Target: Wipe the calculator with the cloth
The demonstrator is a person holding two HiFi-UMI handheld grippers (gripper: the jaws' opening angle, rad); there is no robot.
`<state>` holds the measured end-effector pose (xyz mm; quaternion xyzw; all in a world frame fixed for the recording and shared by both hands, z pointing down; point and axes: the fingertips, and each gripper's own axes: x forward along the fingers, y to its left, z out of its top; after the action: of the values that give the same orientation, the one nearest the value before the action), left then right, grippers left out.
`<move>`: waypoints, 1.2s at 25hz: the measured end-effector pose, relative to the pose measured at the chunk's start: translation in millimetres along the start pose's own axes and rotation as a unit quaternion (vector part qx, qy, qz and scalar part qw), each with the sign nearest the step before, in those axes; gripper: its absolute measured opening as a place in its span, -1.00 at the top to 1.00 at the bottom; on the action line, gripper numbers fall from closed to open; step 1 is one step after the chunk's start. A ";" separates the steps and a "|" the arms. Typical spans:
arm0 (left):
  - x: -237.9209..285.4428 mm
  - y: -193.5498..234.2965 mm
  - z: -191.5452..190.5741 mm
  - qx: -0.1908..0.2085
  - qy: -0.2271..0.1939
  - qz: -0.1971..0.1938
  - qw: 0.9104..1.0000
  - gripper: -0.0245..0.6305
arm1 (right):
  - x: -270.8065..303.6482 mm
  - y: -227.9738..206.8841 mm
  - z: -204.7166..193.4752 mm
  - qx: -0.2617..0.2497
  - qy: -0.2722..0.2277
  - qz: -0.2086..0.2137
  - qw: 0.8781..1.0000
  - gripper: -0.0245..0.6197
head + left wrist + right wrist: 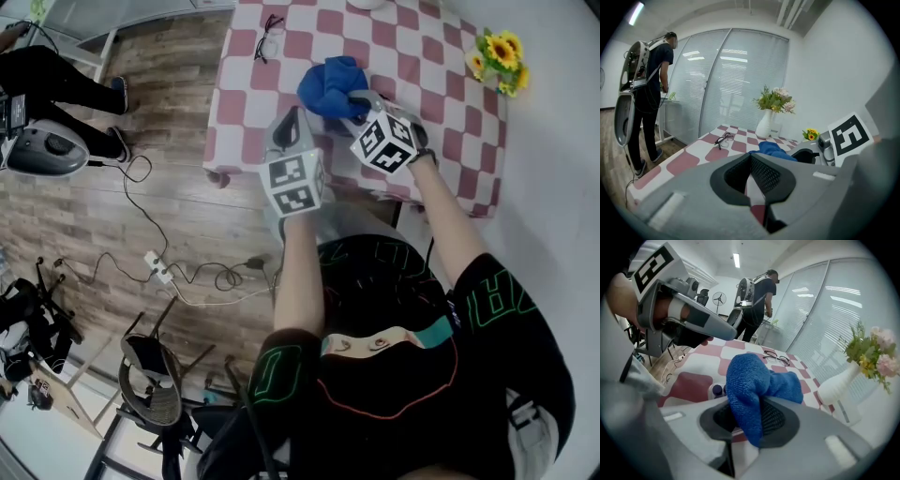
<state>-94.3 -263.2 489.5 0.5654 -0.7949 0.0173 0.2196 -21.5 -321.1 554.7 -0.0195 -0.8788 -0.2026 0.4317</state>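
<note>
**A:** Where's the calculator?

**B:** I take it to be the small pale slab with dark round keys (pixel 715 391), centre-left in the right gripper view. It lies on the pink-and-white checked table (pixel 422 56), just behind the cloth. Only a corner shows, and in the head view the grippers cover it.

**A:** And the jaws?

**B:** The right gripper (pixel 750 413) has its jaws clamped on the fuzzy blue microfibre cloth (pixel 750 380), which bulges out in one fat fold. The left gripper (pixel 751 161) has its jaws drawn to a sliver, holding nothing. It hangs over the table's near edge, at centre frame in the head view.

**A:** What could go wrong?

**B:** The slab looks light and nothing pins it, so a firm stroke could send it skating across the table. The cloth is also held by a single fold, so dragging might tug it loose or let the hard jaws scrape the keys.
</note>
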 end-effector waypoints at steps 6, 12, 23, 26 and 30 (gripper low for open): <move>-2.2 -2.3 -5.5 -0.008 0.003 0.004 1.000 0.90 | -5.4 10.2 -3.8 -0.013 0.005 0.010 1.000 0.61; -5.0 -6.3 -7.5 -0.001 0.005 0.004 1.000 0.89 | -13.3 23.1 -6.2 -0.014 0.006 0.025 1.000 0.60; -11.4 2.3 2.2 -0.003 -0.010 0.019 1.000 0.89 | -35.0 52.9 -9.2 0.006 0.001 0.110 0.994 0.60; -11.7 1.9 7.6 -0.003 -0.016 0.018 1.000 0.89 | -44.2 59.6 -8.9 0.022 -0.002 0.151 0.988 0.60; -12.3 -0.1 17.3 0.005 -0.022 0.016 1.000 0.89 | -62.4 57.8 6.1 0.054 -0.042 0.174 0.982 0.60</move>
<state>-96.7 -257.0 469.3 0.5536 -0.8086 0.0125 0.1988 25.0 -257.0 523.2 -0.1572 -0.8890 -0.0757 0.4234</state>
